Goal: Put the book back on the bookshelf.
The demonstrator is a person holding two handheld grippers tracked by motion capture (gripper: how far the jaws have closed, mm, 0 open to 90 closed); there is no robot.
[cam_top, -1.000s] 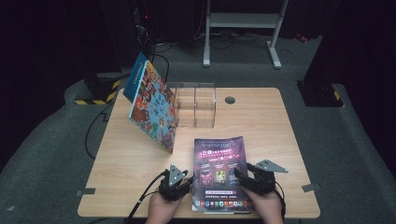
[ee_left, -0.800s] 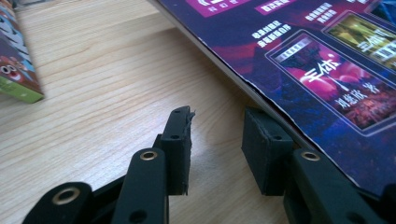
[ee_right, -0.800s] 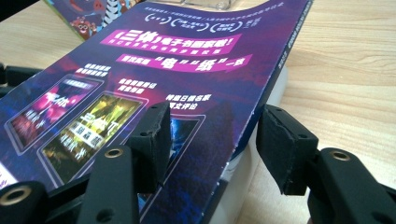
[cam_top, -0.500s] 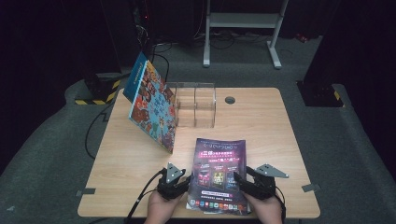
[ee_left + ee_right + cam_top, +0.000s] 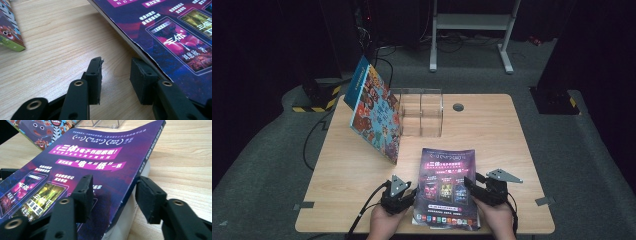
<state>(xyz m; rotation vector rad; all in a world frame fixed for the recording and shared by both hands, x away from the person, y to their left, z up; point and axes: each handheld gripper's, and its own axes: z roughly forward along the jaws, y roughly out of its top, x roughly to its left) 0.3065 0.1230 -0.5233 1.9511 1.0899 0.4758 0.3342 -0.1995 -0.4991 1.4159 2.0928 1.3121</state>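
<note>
Ahead of the left tool (image 5: 404,194), a bare stretch of table (image 5: 347,175) is left free, bounded farther off by the tilted picture book (image 5: 374,112) and the clear box (image 5: 422,112). Between both tools the way is blocked by the purple magazine (image 5: 447,187). Beyond and outward of the right tool (image 5: 477,187), open table is found.

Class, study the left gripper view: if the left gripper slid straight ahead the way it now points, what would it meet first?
Probably the purple book's near edge, which cuts diagonally across the left gripper's path; depth is unclear.
</note>
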